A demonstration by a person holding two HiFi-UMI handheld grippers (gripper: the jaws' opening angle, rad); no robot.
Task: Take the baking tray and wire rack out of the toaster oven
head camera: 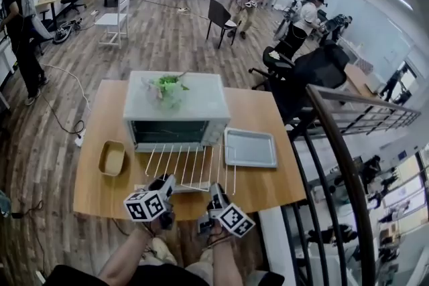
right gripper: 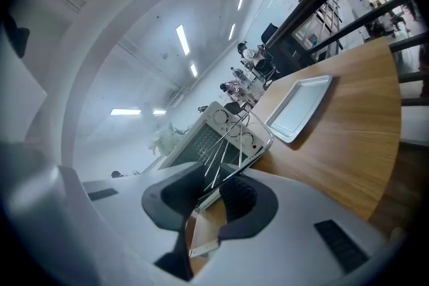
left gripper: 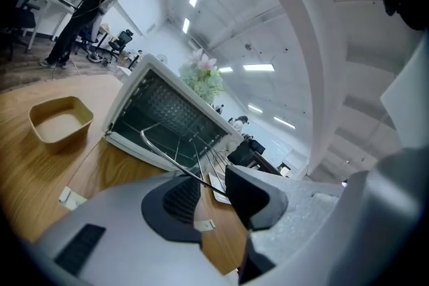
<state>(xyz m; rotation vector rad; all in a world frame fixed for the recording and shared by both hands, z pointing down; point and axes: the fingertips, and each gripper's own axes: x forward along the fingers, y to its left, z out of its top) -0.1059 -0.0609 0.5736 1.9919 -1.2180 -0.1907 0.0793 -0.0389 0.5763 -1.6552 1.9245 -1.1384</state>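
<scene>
Rack [head camera: 191,167] is being held over the table [head camera: 107,194], just in front of the oven [head camera: 175,107]. The left gripper [head camera: 166,185] and right gripper [head camera: 216,193] are each clamping its front bar. Tray [head camera: 249,147] is lying just beside it.

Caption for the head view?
The left gripper and right gripper hold wire rack before toaster oven; baking tray beside it.

The wooden tabletop [head camera: 261,187] carries an oven [head camera: 201,104] at its middle, set toward the far edge with its mouth open. A flat metal tray [head camera: 249,147] lies just right of the oven's front. A beige dish [head camera: 112,157] sits to the left, apart from the oven. A rack [head camera: 191,167] reaches from the oven's mouth toward the near edge; whether it touches the wood cannot be told. A small white tag [left gripper: 67,195] lies near that edge.
</scene>
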